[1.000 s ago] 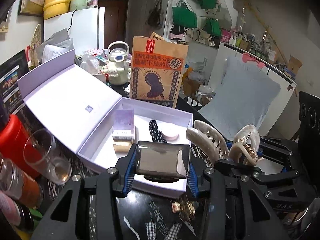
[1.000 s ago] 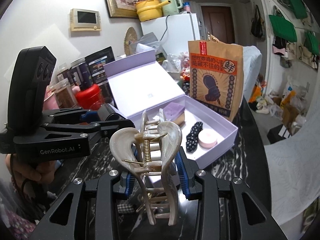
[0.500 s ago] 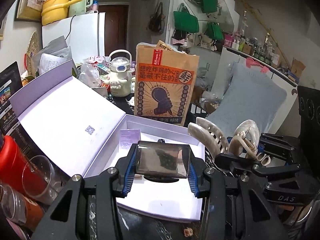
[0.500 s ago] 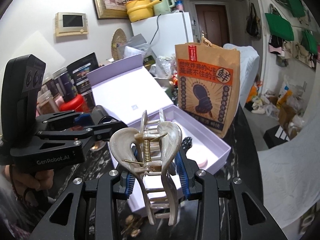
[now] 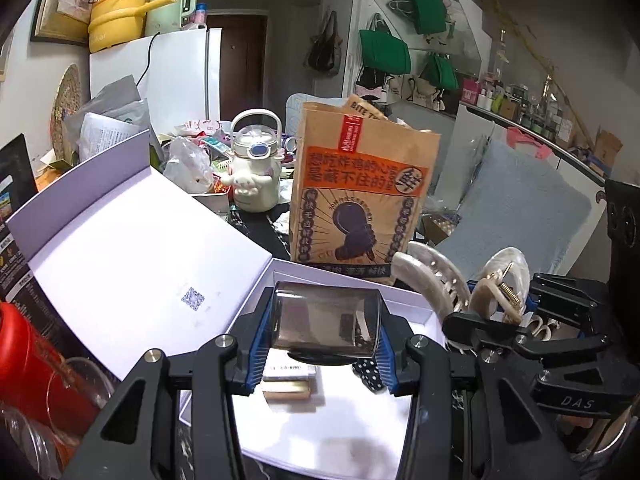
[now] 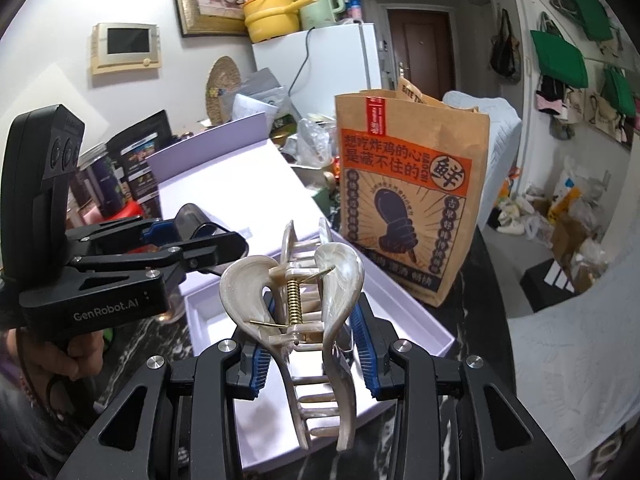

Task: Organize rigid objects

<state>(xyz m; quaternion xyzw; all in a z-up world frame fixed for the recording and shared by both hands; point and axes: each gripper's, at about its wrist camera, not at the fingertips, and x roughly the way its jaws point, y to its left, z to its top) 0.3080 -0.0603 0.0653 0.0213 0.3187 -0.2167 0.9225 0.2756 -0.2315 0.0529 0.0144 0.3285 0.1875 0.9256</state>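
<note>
My left gripper [image 5: 324,354] is shut on a dark smoky translucent hair clip [image 5: 325,321] and holds it over the open lilac gift box [image 5: 416,307]. My right gripper [image 6: 310,350] is shut on a large pearly cream claw clip [image 6: 308,292] above the same box [image 6: 408,312]. In the left wrist view the claw clip [image 5: 436,280] and right gripper [image 5: 520,328] sit to the right. In the right wrist view the left gripper [image 6: 180,236] is at left. Inside the box lie a small lilac-and-tan item [image 5: 288,380] and a black dotted piece [image 5: 370,374].
The box lid [image 5: 132,264] lies open to the left. A tall brown paper bag [image 5: 360,196] stands just behind the box. A cream kettle-shaped bottle [image 5: 256,176] is farther back. A red container [image 5: 24,356] and a glass [image 5: 76,384] stand at left.
Both grippers have moved forward and over the box with their clips still held. The box contents now sit lower, partly hidden under the left gripper.
</note>
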